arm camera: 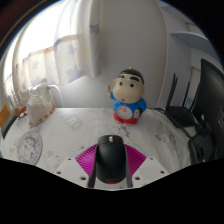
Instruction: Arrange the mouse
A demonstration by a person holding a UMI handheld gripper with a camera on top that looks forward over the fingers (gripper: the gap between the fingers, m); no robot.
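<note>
Gripper (111, 178) is at the near edge, fingers mostly cut off by the dark border — the magenta pads (89, 160) show as two ribbed wedges flaring out to either side. A black mouse (111, 160) sits right between them, long axis pointing straight ahead, scroll wheel visible near its far end. The pads run close along both flanks of the mouse, but whether they actually press on it or leave a gap can't be made out, so the grip state is unclear.

The mouse lies on, or just over, a white table (70, 125) with a faint speckled pattern. A round, clear glass-like object (28, 150) sits off to the left of the fingers, detail too distorted to say more. Further left and back there's a pale, crumpled-looking cluster (40, 100) — can't identify it.

Beyond the fingers and slightly right stands a cartoon boy figurine (128, 97): black hair, blue top, red on the front, upright, well apart from the mouse. To the right, dark items including what looks like a black chair (185, 105). Behind everything, a white wall and a bright window (60, 55) on the left.
</note>
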